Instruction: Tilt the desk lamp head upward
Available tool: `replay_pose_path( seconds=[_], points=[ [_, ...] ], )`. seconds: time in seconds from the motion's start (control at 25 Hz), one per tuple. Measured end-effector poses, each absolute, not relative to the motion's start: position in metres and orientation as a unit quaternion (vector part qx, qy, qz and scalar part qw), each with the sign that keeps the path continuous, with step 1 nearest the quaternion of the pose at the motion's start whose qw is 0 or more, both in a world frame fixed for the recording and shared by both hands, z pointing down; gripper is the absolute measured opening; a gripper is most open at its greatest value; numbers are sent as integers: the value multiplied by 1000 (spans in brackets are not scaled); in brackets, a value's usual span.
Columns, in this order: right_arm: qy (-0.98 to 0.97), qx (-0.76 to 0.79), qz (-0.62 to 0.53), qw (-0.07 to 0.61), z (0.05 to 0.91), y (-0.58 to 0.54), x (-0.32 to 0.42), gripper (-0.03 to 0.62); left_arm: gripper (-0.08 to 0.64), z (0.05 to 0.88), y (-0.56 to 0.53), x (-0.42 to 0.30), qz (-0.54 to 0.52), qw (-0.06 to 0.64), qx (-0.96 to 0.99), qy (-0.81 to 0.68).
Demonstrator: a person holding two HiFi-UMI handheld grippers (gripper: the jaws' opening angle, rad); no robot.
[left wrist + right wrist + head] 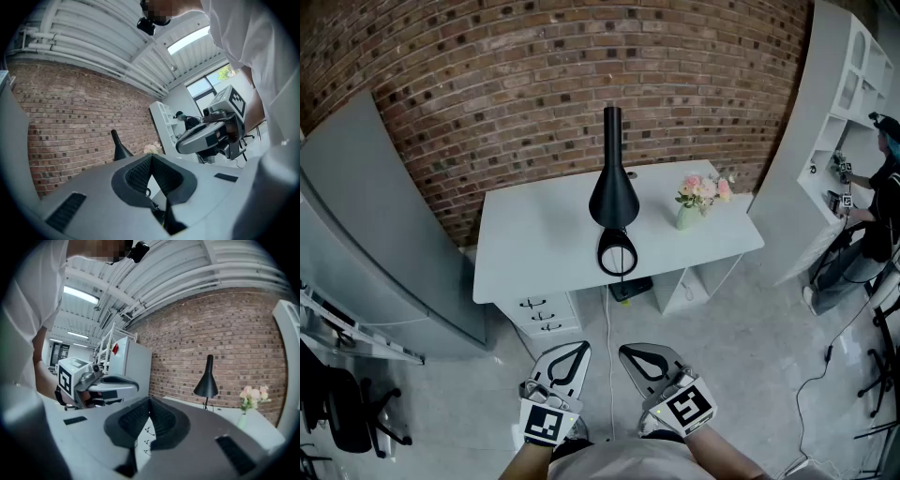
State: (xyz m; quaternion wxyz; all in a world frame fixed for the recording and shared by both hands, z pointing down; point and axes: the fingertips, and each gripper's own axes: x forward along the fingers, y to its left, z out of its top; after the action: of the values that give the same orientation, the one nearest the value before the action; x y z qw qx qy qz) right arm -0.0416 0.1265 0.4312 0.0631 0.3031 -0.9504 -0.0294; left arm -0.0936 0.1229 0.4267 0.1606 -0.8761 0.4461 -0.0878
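Observation:
A black desk lamp [613, 192] stands on the white desk [534, 248] against the brick wall, its cone head hanging down over its round base [617, 253]. The lamp [119, 149] shows far off in the left gripper view, and the lamp [207, 383] also in the right gripper view. My left gripper [580, 346] and right gripper [623, 352] are held side by side low in the head view, well short of the desk. Both are shut with nothing between the jaws. Each sees the other: the right gripper [206, 136] and the left gripper [101, 383].
A small vase of pink flowers [694, 202] stands right of the lamp. A drawer unit [544, 314] sits under the desk. A grey cabinet [375, 234] flanks the left, a white shelf unit [844, 94] and a person [886, 187] the right.

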Motion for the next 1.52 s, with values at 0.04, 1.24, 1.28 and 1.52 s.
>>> replay_pose_path(
  seconds=[0.04,1.24,1.28,1.52],
  points=[
    [-951,303,-27,64,432,127,-43,17,8,427,124,-93,-87,160,-877,445],
    [-939,336,-3,69,430,104,-100,17,8,425,102,-141,-40,140,-898,416],
    [-937,342,-5,72,428,103,-104,17,8,424,101,-145,-36,139,-901,410],
    [-921,380,-10,88,428,107,-125,18,8,427,96,-163,-17,130,-919,373]
  ],
)
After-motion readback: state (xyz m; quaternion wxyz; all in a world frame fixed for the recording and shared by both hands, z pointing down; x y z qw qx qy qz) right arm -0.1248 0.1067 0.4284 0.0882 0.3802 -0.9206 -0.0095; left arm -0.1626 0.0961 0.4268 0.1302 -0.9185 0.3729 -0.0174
